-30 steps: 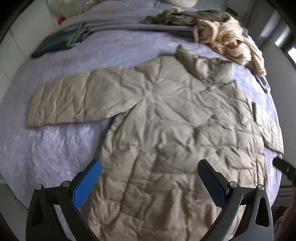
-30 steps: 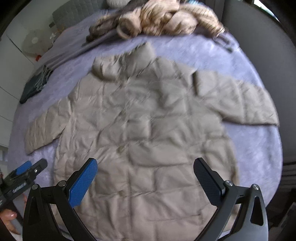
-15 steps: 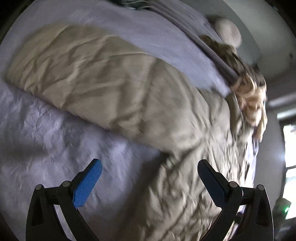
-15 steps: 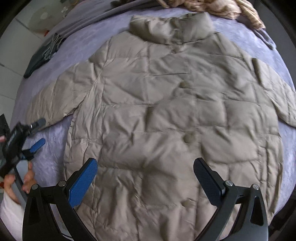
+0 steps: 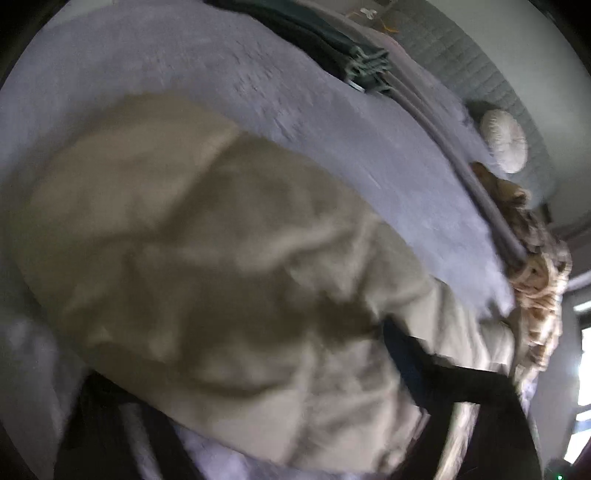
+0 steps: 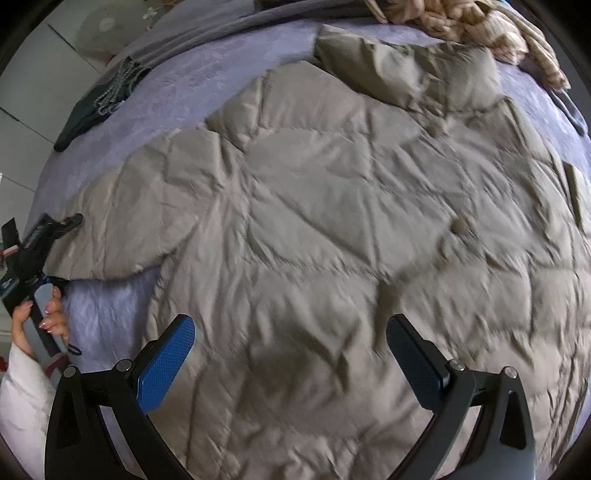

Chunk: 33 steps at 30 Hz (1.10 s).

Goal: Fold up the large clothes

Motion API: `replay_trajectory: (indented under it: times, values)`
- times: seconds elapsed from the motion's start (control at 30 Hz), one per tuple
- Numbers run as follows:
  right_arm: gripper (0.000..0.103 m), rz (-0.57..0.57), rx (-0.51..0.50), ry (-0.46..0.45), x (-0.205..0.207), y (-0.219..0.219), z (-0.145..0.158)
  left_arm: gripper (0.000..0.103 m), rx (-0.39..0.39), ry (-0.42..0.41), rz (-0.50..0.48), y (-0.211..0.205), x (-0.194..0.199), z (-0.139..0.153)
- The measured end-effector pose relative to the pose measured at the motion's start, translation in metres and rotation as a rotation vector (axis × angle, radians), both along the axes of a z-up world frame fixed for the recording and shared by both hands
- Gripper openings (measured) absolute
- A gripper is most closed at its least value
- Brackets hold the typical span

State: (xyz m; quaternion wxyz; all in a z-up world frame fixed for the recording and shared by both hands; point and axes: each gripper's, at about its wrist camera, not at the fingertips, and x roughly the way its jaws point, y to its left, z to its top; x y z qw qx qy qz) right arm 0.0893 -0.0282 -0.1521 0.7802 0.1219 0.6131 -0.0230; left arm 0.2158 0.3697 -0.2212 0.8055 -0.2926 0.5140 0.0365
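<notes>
A large beige quilted puffer jacket [image 6: 351, 221] lies spread front-up on a lavender bed cover [image 6: 207, 66]. Its left sleeve [image 5: 192, 266] fills the blurred left wrist view. My left gripper [image 5: 258, 373] is at the sleeve's cuff end, one finger on each side of it; the left finger is mostly hidden. It also shows in the right wrist view [image 6: 48, 254] at the cuff, held by a hand. My right gripper [image 6: 291, 365] is open and empty, hovering low over the jacket's lower front.
A dark green folded cloth [image 6: 96, 107] and grey blanket [image 5: 461, 147] lie at the bed's far side. A cream knitted garment [image 6: 491, 26] is heaped beyond the collar. A round pale cushion [image 5: 504, 142] sits by the headboard.
My left gripper has swung left and dropped onto the sleeve's cuff end, which now lies between its fingers. My right gripper has moved closer over the jacket's front.
</notes>
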Motion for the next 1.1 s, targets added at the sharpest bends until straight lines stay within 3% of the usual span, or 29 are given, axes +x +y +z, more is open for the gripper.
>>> replay_trajectory:
  times: [0.03, 0.07, 0.13, 0.2, 0.23, 0.3, 0.33, 0.5, 0.6, 0.77, 0.97, 1.1]
  values:
    - [0.103, 0.002, 0.009, -0.007, 0.005, 0.002, -0.001, 0.034, -0.001, 0.002, 0.002, 0.004, 0.006, -0.003]
    - [0.103, 0.002, 0.020, -0.017, 0.011, 0.004, -0.001, 0.017, -0.052, -0.011, 0.004, 0.009, 0.010, -0.005]
    - [0.103, -0.004, 0.034, -0.037, 0.021, 0.008, -0.001, 0.015, -0.058, -0.020, 0.020, 0.014, 0.012, 0.001]
    - [0.100, -0.020, 0.040, -0.065, 0.029, 0.011, 0.000, 0.010, 0.015, -0.059, -0.004, 0.014, 0.011, 0.016]
    - [0.088, -0.028, 0.054, -0.085, 0.033, 0.012, 0.000, 0.010, 0.070, -0.080, -0.027, 0.007, 0.010, 0.027]
    - [0.023, -0.039, 0.110, -0.094, 0.040, 0.016, -0.003, 0.010, 0.145, -0.124, -0.071, -0.007, 0.007, 0.049]
    - [0.015, -0.050, 0.159, -0.088, 0.045, 0.017, -0.009, 0.010, 0.152, -0.142, -0.085, -0.008, 0.006, 0.058]
    - [0.013, -0.025, 0.336, -0.128, 0.064, 0.037, -0.034, 0.010, 0.153, -0.232, -0.149, -0.023, -0.004, 0.100]
    - [0.013, -0.031, 0.462, -0.086, 0.074, 0.050, -0.064, 0.010, 0.150, -0.289, -0.199, -0.042, -0.020, 0.122]
    - [0.009, -0.054, 0.503, -0.046, 0.077, 0.050, -0.096, 0.010, 0.094, -0.371, -0.347, -0.112, -0.028, 0.157]
    - [0.009, -0.014, 0.547, -0.010, 0.069, 0.033, -0.081, 0.010, 0.032, -0.421, -0.555, -0.232, -0.038, 0.173]
    - [0.009, -0.042, 0.502, -0.066, 0.033, -0.018, -0.049, 0.010, 0.017, -0.424, -0.700, -0.316, -0.048, 0.168]
